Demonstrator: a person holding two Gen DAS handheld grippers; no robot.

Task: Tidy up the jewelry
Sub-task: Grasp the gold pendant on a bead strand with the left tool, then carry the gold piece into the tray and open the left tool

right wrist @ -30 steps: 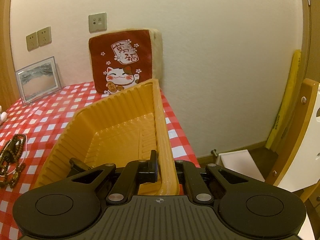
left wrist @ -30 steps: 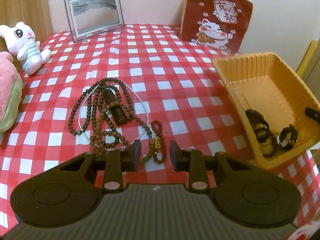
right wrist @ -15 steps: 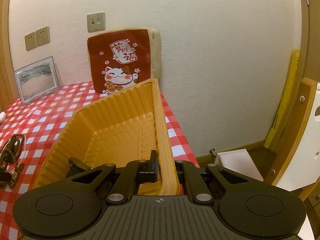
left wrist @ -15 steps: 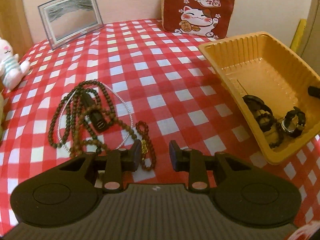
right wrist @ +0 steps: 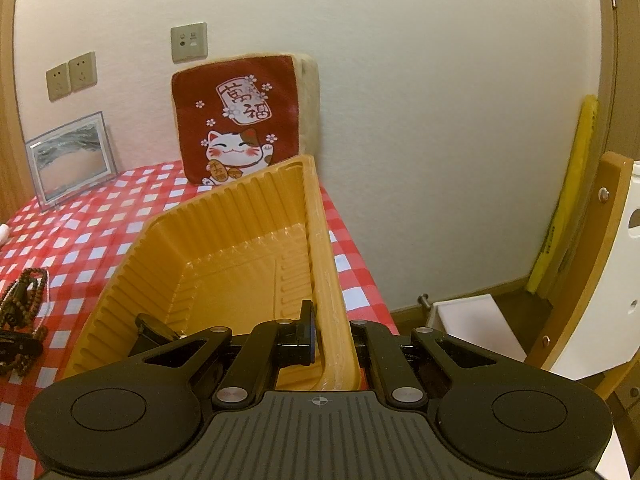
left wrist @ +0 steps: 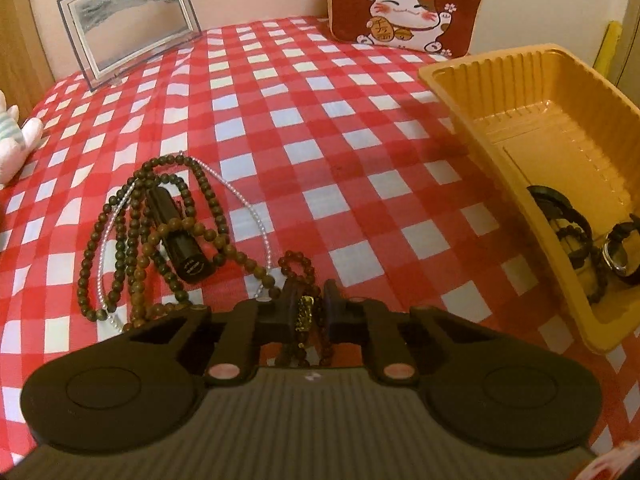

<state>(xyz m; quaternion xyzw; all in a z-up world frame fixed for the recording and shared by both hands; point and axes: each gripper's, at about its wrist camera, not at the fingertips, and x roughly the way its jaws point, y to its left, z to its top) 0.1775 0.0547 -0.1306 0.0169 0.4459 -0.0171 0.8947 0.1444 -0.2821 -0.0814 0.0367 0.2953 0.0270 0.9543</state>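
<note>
My left gripper (left wrist: 307, 307) is shut on a dark red bead bracelet (left wrist: 298, 266) with a gold charm, low over the checked tablecloth. Left of it lie brown bead necklaces (left wrist: 132, 236), a thin pearl strand and a black tube (left wrist: 178, 234). The orange tray (left wrist: 496, 140) on the right holds dark bracelets (left wrist: 568, 220) and a ring-like piece (left wrist: 618, 256). My right gripper (right wrist: 330, 332) is shut on the orange tray's right wall (right wrist: 324, 280), one finger inside, one outside.
A red lucky-cat cushion (left wrist: 404, 4) and a framed picture (left wrist: 124, 20) stand against the back wall. A plush toy (left wrist: 12, 136) lies at the left edge. Right of the table are a wooden chair (right wrist: 592, 264) and a white box (right wrist: 472, 320).
My left gripper moved forward and down over the dark red bracelet and closed on it. The right gripper kept its hold on the tray wall.
</note>
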